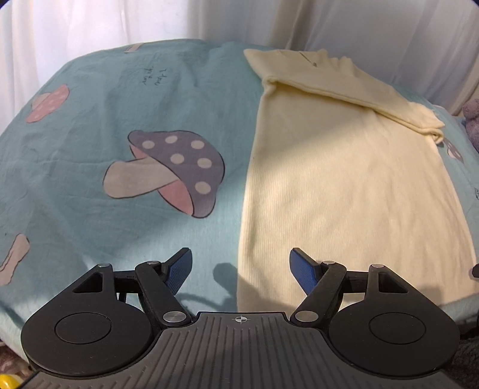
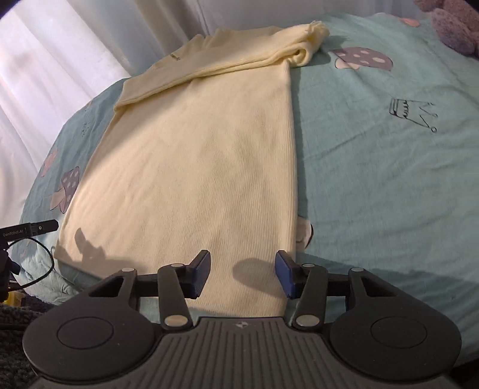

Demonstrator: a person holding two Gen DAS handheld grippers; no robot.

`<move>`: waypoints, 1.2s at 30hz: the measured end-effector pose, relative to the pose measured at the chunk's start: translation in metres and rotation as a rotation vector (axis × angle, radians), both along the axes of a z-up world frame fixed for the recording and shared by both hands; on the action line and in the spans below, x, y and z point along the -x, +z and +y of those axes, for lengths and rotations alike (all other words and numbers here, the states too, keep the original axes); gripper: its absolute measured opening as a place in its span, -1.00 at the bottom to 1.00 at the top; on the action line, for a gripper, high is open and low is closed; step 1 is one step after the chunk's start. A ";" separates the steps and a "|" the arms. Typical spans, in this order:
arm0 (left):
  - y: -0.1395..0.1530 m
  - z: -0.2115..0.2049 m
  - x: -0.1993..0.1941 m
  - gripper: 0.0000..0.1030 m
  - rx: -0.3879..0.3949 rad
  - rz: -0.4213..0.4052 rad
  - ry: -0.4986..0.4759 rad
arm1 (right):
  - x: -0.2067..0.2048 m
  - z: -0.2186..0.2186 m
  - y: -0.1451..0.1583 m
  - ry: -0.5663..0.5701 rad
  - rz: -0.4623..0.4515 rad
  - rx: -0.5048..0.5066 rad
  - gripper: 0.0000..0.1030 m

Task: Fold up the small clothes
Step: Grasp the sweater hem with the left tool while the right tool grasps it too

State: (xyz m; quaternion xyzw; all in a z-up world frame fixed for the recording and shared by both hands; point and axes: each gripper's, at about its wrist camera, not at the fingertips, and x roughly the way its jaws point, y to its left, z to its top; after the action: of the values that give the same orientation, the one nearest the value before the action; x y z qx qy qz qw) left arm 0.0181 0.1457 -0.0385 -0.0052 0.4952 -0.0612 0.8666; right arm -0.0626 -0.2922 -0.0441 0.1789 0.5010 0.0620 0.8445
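I'm watching the cream ribbed top [image 1: 344,185] lying flat on the teal mushroom-print sheet [image 1: 119,89], sleeves folded across its far end. My left gripper [image 1: 240,266] is hovering at the near-left corner of the hem, jaws spread wide, holding nothing. The right gripper [image 2: 242,273] is sitting over the near-right hem, fingers also apart w/ fabric showing between them, not pinching it. A purple plush toy [image 2: 452,24] is resting far right.

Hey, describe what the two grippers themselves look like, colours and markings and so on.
Both the left gripper and right gripper match: matte black linkage arms with silver pivot pins, round black discs either side, a ribbed grey base bearing a small crosshair mark, and blue textured finger pads.
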 end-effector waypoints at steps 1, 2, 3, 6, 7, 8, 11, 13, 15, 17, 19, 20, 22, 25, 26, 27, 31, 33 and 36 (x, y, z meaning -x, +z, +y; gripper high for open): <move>-0.001 -0.001 0.003 0.45 -0.003 0.010 -0.013 | 0.004 -0.002 0.002 -0.015 0.008 -0.007 -0.14; -0.001 -0.002 0.006 0.43 -0.007 0.017 -0.026 | 0.012 -0.003 0.003 -0.032 0.009 -0.006 -0.15; -0.002 -0.002 0.006 0.39 -0.003 0.024 -0.038 | 0.017 -0.005 0.005 -0.038 0.006 0.000 -0.15; -0.009 0.001 0.006 0.30 0.001 0.052 -0.031 | 0.023 -0.012 -0.005 -0.069 0.036 -0.031 -0.18; -0.011 0.003 0.005 0.24 -0.004 0.065 -0.021 | 0.024 -0.014 -0.008 -0.088 0.034 -0.047 -0.26; -0.015 0.005 0.004 0.20 -0.009 0.079 -0.013 | 0.024 -0.015 -0.008 -0.095 0.031 -0.066 -0.34; -0.017 0.010 0.006 0.09 0.019 0.095 -0.011 | 0.022 -0.019 -0.013 -0.118 0.053 -0.143 -0.62; -0.017 0.011 0.006 0.02 0.036 0.098 -0.016 | 0.022 -0.022 -0.017 -0.134 0.066 -0.181 -0.75; -0.016 0.012 0.005 -0.17 0.041 0.100 -0.019 | 0.020 -0.023 -0.020 -0.145 0.079 -0.215 -0.81; -0.016 0.014 0.003 -0.41 0.079 0.116 -0.027 | 0.018 -0.025 -0.021 -0.152 0.086 -0.236 -0.84; -0.017 0.015 0.001 -0.65 0.122 0.138 -0.033 | 0.015 -0.024 -0.023 -0.155 0.093 -0.253 -0.85; -0.018 0.015 0.000 -0.65 0.136 0.139 -0.037 | 0.015 -0.024 -0.023 -0.155 0.095 -0.260 -0.85; -0.019 0.017 -0.003 -0.77 0.157 0.145 -0.033 | 0.012 -0.024 -0.024 -0.158 0.101 -0.276 -0.86; -0.021 0.023 -0.005 -0.83 0.209 0.159 -0.015 | 0.012 -0.028 -0.027 -0.168 0.105 -0.307 -0.87; -0.020 0.024 -0.006 -0.83 0.221 0.158 -0.008 | 0.012 -0.029 -0.027 -0.174 0.104 -0.322 -0.88; -0.017 0.025 -0.006 -0.84 0.240 0.150 -0.002 | 0.012 -0.031 -0.028 -0.181 0.100 -0.347 -0.88; 0.012 0.028 -0.017 -0.85 0.389 0.044 0.025 | 0.004 -0.042 -0.019 -0.225 0.038 -0.454 -0.89; 0.029 0.025 -0.031 -0.85 0.423 -0.036 0.021 | -0.009 -0.047 -0.012 -0.248 -0.007 -0.481 -0.89; 0.049 0.009 -0.063 -0.85 0.346 -0.168 0.007 | -0.038 -0.049 0.004 -0.248 -0.113 -0.451 -0.89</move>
State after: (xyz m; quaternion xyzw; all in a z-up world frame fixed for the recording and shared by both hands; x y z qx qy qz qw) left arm 0.0808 0.1551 0.0106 -0.1506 0.4030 -0.1427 0.8914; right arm -0.0247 -0.3409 -0.0399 0.4190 0.4007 0.0779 0.8111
